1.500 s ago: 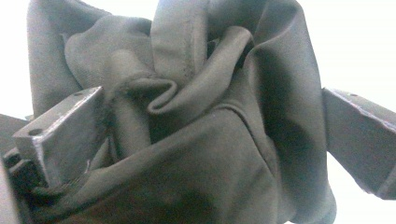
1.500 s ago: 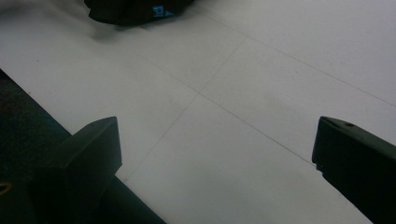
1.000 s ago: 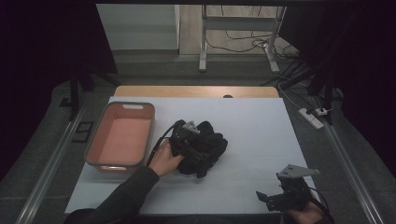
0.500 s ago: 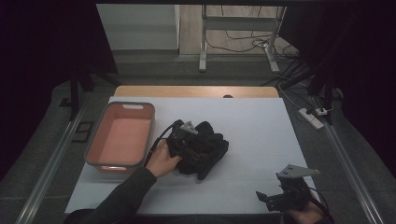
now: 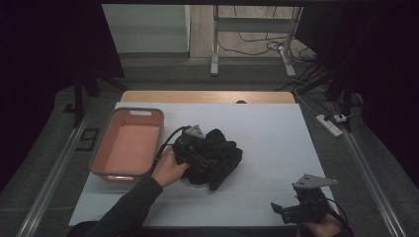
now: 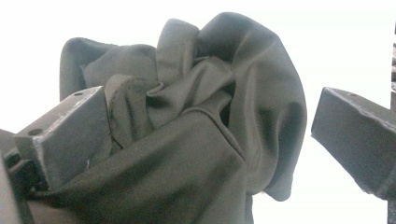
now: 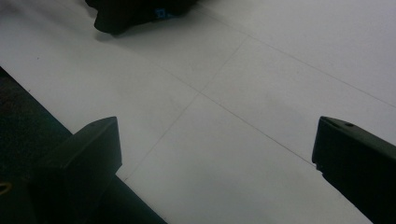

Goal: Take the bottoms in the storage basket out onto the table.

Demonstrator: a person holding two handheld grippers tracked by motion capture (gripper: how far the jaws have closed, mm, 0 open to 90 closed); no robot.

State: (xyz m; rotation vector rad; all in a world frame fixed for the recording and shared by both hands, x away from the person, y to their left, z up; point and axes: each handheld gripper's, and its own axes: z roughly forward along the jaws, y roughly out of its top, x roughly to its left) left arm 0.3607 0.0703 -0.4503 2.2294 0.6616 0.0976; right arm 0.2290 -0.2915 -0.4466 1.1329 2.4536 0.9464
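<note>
A crumpled black cloth [image 5: 220,158] lies in the middle of the white table [image 5: 267,128]. My left gripper [image 5: 200,148] rests on the cloth's left side, a hand behind it. In the left gripper view the jaws of the left gripper [image 6: 208,107] stand wide apart around a bunch of the cloth [image 6: 210,140]; the left jaw touches the fabric, the right jaw is clear of it. My right gripper [image 5: 281,210] sits low at the table's front right, open. Between the jaws of the right gripper [image 7: 212,140] lies bare table, with the cloth [image 7: 126,14] farther off.
An orange-pink tray [image 5: 101,150] stands at the table's left side, close to the left hand. The table's front edge [image 7: 56,116] runs just beside the right gripper. Cables and a power strip [image 5: 331,123] lie on the floor to the right.
The left hand has edged very slightly left at the cloth. The right gripper has stayed where it was.
</note>
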